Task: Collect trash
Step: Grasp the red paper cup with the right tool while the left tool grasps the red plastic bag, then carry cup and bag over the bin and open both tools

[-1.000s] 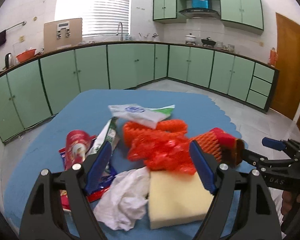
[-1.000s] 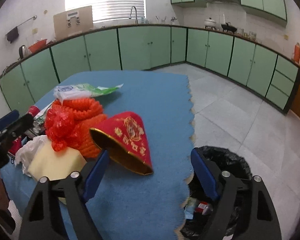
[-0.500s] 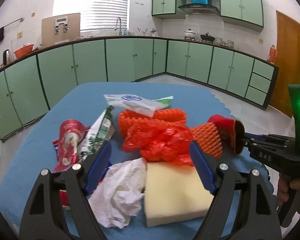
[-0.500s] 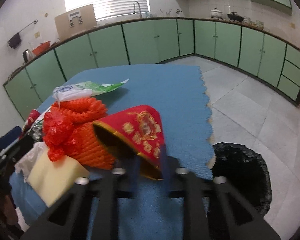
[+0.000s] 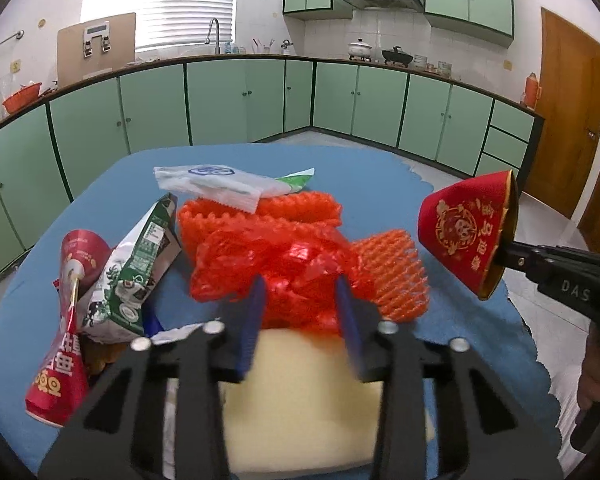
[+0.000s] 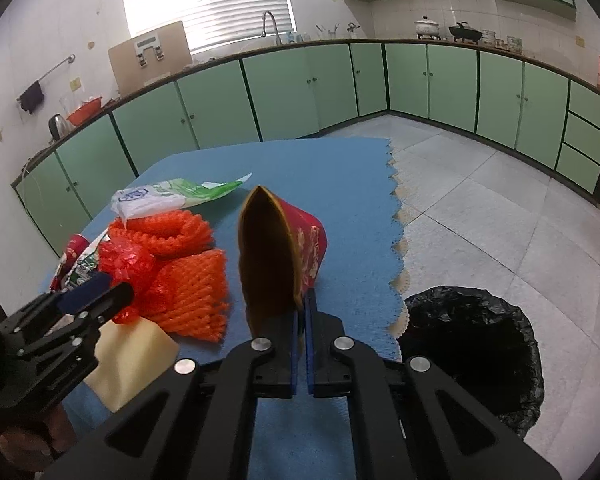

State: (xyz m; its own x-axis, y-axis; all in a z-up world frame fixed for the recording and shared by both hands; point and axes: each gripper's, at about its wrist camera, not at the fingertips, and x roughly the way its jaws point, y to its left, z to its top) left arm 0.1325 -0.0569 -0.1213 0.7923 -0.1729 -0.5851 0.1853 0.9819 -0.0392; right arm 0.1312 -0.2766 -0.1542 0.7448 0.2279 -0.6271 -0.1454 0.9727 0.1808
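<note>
Trash here means a squashed red paper cup (image 6: 296, 256) with gold lining, pinched by its rim in the fully closed right gripper (image 6: 302, 320) at frame centre above the blue table (image 6: 340, 184); that thin hold could slip short of the black-lined bin (image 6: 476, 352) at lower right, while the left gripper (image 5: 300, 320), jaws closing, straddles crumpled red plastic (image 5: 284, 264).

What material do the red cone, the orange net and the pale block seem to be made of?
Red cone: probably printed paper or card, gold-lined; its rim is pinched flat.
Orange net: looks like soft foam mesh, matte, with open diamond cells.
Pale block: likely sponge foam, with a dull, slightly porous face.
</note>
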